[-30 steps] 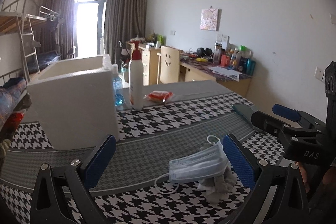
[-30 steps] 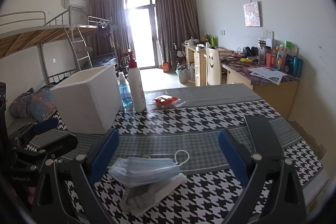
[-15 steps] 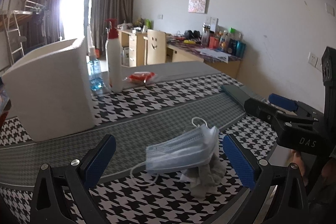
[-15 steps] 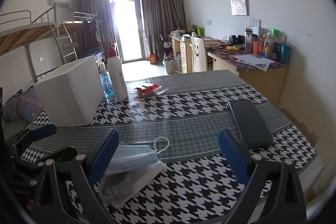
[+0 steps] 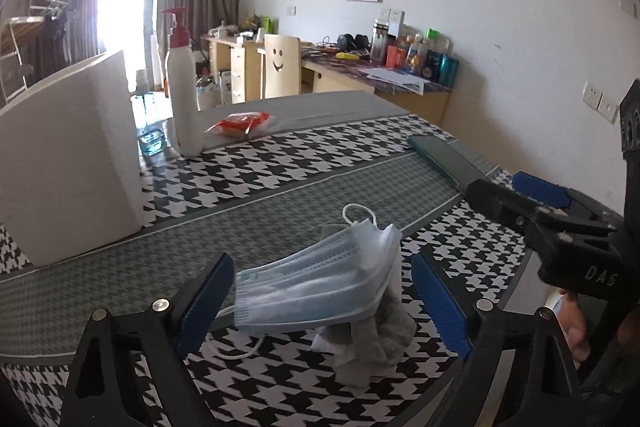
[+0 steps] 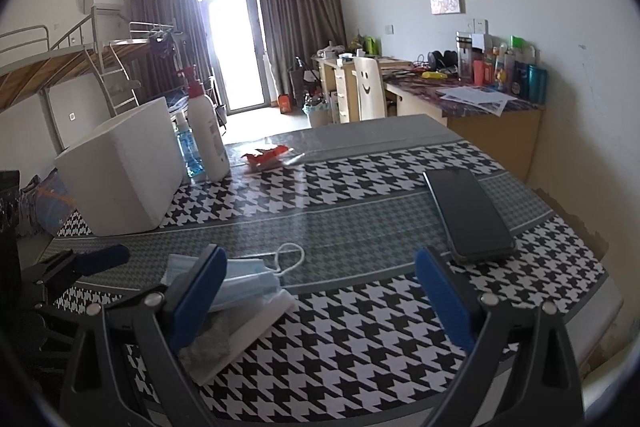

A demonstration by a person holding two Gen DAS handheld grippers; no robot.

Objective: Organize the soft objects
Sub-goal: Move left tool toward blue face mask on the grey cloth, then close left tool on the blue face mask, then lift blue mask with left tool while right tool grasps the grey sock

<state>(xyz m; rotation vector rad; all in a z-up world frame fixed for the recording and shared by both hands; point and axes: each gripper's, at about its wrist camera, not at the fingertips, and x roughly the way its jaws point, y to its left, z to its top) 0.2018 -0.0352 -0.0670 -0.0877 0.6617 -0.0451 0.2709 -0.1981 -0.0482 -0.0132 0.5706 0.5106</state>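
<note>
1. Left gripper (image 5: 322,301) jaws wide, straddling a pale blue pleated face mask (image 5: 320,287)
2. Mask lies on a crumpled grey cloth (image 5: 384,337) on the houndstooth table (image 5: 280,163)
3. Right gripper (image 6: 320,301) wide, holding nothing

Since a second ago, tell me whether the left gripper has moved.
Yes. The left gripper has moved toward the mask; the white foam box now looks nearer.

Mask (image 5: 320,291) lies atop cloth (image 5: 384,339) on the near desk (image 6: 360,227); box (image 6: 120,171) far left, phone (image 6: 466,215) right.
</note>
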